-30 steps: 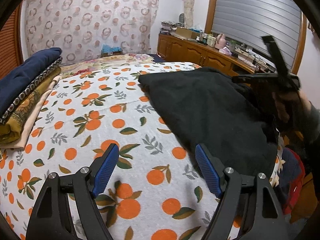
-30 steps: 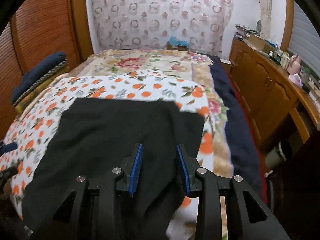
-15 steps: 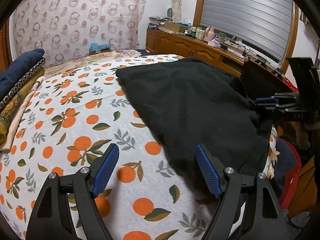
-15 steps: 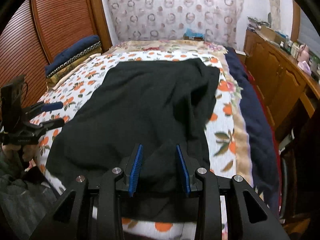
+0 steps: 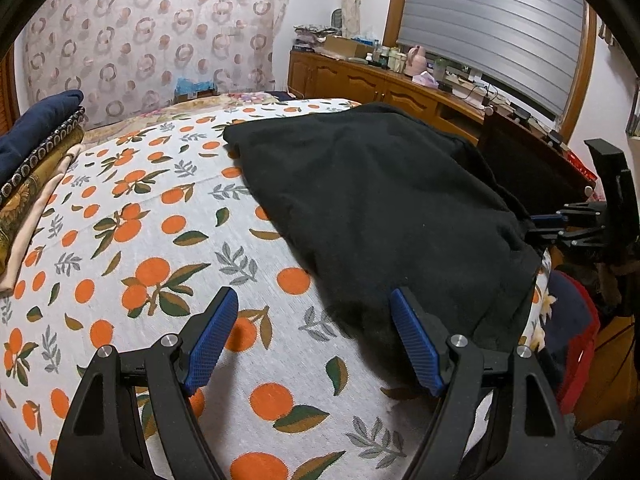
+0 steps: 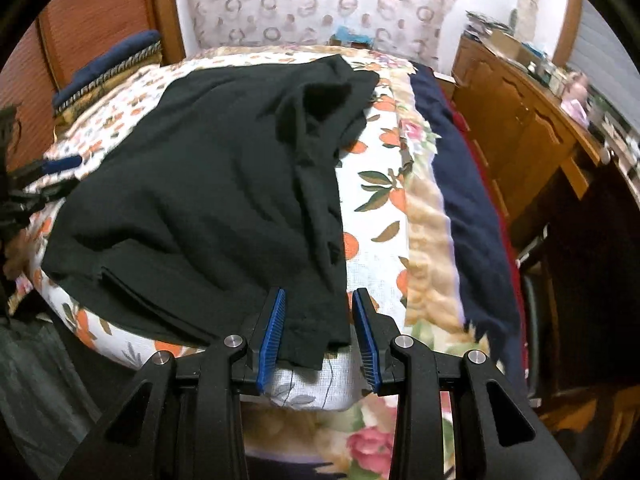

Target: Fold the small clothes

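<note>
A black garment lies spread on the orange-print sheet of the bed. In the right wrist view the garment has rumpled folds along its right side. Its near corner lies between the fingers of my right gripper, which stand apart and do not press the cloth. In the left wrist view, my left gripper hangs wide open over the sheet at the garment's near left corner, its right finger by the cloth's edge. The right gripper shows at the garment's far side.
A stack of folded clothes sits at the bed's left side. A navy blanket runs along the bed's right edge. Wooden cabinets with clutter line the wall beyond. A red basket stands by the bed.
The right gripper drew back and sank to the bed's near edge, so the garment's corner now sits between its fingers. The left gripper shifted slightly toward the garment's corner. Both openings are unchanged.
</note>
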Motion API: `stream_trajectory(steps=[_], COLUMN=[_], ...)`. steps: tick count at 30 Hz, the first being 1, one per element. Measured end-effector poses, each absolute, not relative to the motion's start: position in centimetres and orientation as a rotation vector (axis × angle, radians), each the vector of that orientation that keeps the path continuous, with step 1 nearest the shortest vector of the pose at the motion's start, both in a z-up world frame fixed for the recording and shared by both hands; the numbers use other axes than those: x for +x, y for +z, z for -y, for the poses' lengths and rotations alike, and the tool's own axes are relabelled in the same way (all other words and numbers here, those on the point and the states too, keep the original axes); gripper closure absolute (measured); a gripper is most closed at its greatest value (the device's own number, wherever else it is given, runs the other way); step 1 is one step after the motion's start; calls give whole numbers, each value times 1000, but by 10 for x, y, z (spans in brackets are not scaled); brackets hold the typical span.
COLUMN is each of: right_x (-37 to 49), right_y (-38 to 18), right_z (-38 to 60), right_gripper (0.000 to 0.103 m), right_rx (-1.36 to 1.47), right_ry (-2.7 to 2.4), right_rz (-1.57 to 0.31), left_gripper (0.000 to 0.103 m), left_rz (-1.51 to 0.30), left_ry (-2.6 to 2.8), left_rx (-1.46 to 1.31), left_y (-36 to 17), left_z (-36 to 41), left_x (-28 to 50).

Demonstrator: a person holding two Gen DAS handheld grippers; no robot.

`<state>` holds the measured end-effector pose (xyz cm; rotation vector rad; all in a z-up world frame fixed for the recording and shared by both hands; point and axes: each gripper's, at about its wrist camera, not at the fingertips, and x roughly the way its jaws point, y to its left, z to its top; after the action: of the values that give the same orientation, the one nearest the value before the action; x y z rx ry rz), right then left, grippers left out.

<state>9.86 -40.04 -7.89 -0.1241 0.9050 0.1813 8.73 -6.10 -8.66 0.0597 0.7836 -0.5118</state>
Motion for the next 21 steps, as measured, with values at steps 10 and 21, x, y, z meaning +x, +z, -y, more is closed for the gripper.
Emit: stream_trajectory(steps=[10, 21], right_x=[85, 74], right_y=[-90, -90], right_z=[383, 374], right_gripper=[59, 63], right_rx=[-78, -92], right_ry=[147, 192], right_rz=[-881, -866], left_gripper=[24, 51], left_rz=[-794, -843], left_ry=[-522, -665], left_rx=[34, 47], left_y=[-88, -94], left_z=[54, 69], left_x=[75, 63])
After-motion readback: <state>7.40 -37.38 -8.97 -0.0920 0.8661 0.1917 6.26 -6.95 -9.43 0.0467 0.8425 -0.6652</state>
